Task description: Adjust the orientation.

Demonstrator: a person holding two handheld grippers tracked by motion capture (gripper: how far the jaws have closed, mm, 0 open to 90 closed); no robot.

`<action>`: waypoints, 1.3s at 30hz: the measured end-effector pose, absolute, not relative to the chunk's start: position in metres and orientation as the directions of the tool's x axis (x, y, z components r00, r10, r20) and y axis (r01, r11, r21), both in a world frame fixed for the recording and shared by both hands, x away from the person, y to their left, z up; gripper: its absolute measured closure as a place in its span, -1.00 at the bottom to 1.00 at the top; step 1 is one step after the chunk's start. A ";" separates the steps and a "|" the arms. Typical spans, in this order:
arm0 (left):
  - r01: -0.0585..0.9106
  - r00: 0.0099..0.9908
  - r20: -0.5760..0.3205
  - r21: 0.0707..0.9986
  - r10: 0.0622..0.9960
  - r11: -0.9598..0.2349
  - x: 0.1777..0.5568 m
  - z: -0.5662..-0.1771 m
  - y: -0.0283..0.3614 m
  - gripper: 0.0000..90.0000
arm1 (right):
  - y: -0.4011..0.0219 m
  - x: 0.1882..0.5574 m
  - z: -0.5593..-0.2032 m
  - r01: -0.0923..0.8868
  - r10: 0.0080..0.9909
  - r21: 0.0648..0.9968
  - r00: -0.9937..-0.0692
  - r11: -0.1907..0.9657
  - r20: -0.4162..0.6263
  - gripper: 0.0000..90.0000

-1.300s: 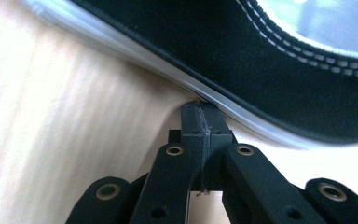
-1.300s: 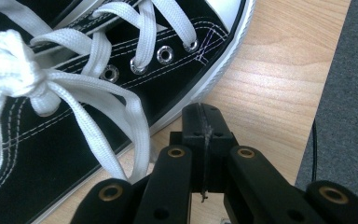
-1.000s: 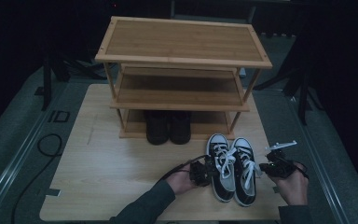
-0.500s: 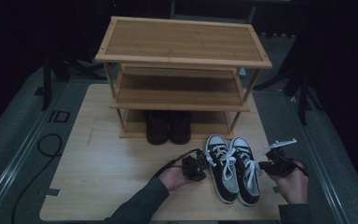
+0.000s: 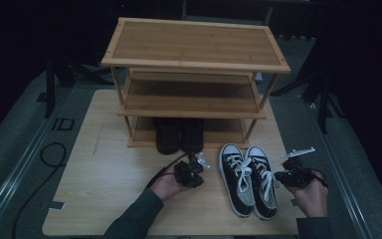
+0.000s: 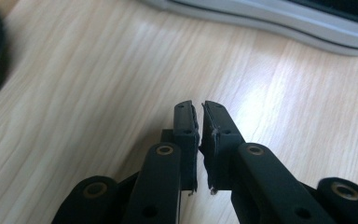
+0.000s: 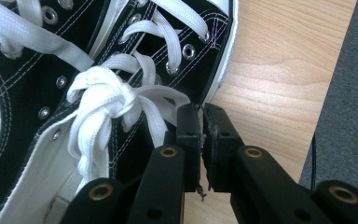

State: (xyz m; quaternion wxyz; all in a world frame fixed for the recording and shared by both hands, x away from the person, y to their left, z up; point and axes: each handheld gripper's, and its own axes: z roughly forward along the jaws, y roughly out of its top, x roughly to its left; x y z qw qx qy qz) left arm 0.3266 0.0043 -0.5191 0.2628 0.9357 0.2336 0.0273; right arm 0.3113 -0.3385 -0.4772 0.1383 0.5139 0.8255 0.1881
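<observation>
A pair of black sneakers [image 5: 248, 181] with white laces stands side by side on the wooden board [image 5: 109, 164], toes toward the rack. My left gripper [image 5: 198, 170] sits left of the pair, apart from it. Its jaws have just been opening and stand a narrow gap apart over bare wood, nothing between them [image 6: 199, 108]. The white sneaker sole [image 6: 279, 23] lies beyond it. My right gripper [image 5: 280, 175] rests at the right sneaker's outer side. Its jaws have also just been opening, slightly parted and empty [image 7: 200, 112], beside the knotted laces [image 7: 102, 98].
A three-tier bamboo shoe rack [image 5: 194, 64] stands at the back of the board. A pair of dark shoes [image 5: 179, 134] sits under its lowest shelf. Grey matting [image 7: 349, 93] borders the board on the right, and a black cable [image 5: 49, 154] loops on the floor at left.
My left hand has drawn its gripper leftward, away from the left sneaker it was against. The right hand has stayed put beside the right sneaker.
</observation>
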 end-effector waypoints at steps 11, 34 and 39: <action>0.512 0.827 -0.081 0.515 0.556 -0.687 0.333 -0.518 0.053 0.69 | -0.339 0.309 -0.471 0.790 0.897 0.462 -0.440 0.403 -0.030 0.62; 0.595 0.752 -0.068 0.495 0.655 -0.632 0.331 -0.527 0.105 0.30 | -0.336 0.297 -0.450 0.772 0.889 0.505 -0.457 0.386 0.020 0.35; 0.615 0.728 -0.065 0.502 0.683 -0.608 0.332 -0.525 0.113 0.28 | -0.333 0.293 -0.447 0.766 0.881 0.513 -0.471 0.387 0.040 0.34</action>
